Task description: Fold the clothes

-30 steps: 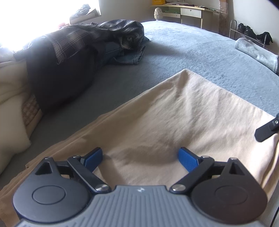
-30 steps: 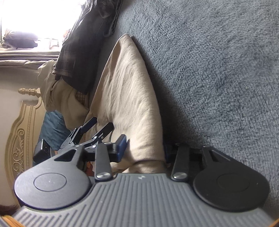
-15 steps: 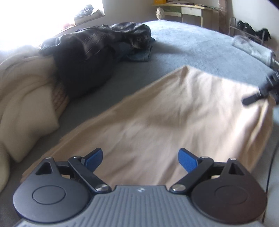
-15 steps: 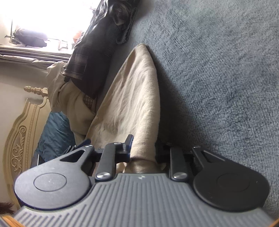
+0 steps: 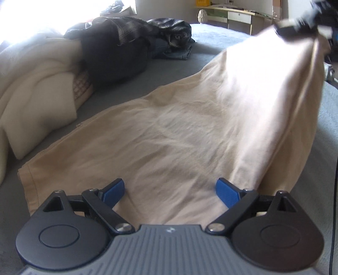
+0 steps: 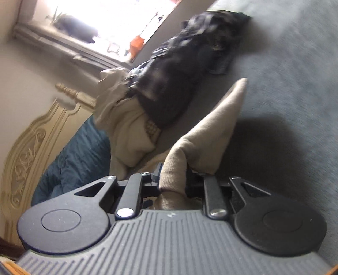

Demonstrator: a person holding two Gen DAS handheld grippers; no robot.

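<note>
- Since a second ago, your right gripper (image 6: 172,179) has lifted one edge of the beige cloth (image 5: 179,135) off the bed (image 5: 131,84); that edge lay flat on the grey cover before, and now it rises as a taut sheet toward 1 o'clock in the left wrist view.
- Its jaws have just been closing, and a bunched fold of the cloth sits clamped between them in the right wrist view.
- You see the same gripper from the left wrist camera as a blurred dark shape at the top right corner, with the cloth hanging from it.
- Most of the cloth lies spread on the bed, running from your left gripper (image 5: 170,190) out toward 10 o'clock, where a hemmed end rests flat near the frame's left edge.
- Your left gripper has its blue pads (image 5: 112,190) wide apart, hovering over the near part of the cloth and gripping nothing; whether the pads touch the fabric cannot be told.
- At 11 o'clock from the cloth, well apart, lies a heap of dark clothes (image 5: 118,50), with a plaid piece on top.
- Just left of that heap sits a cream blanket (image 5: 36,84).
- In the right wrist view, a blue quilt (image 6: 78,152) and a carved cream headboard (image 6: 27,156) lie at 9 o'clock.
- A desk (image 5: 238,14) stands against the far wall at 12 o'clock.
</note>
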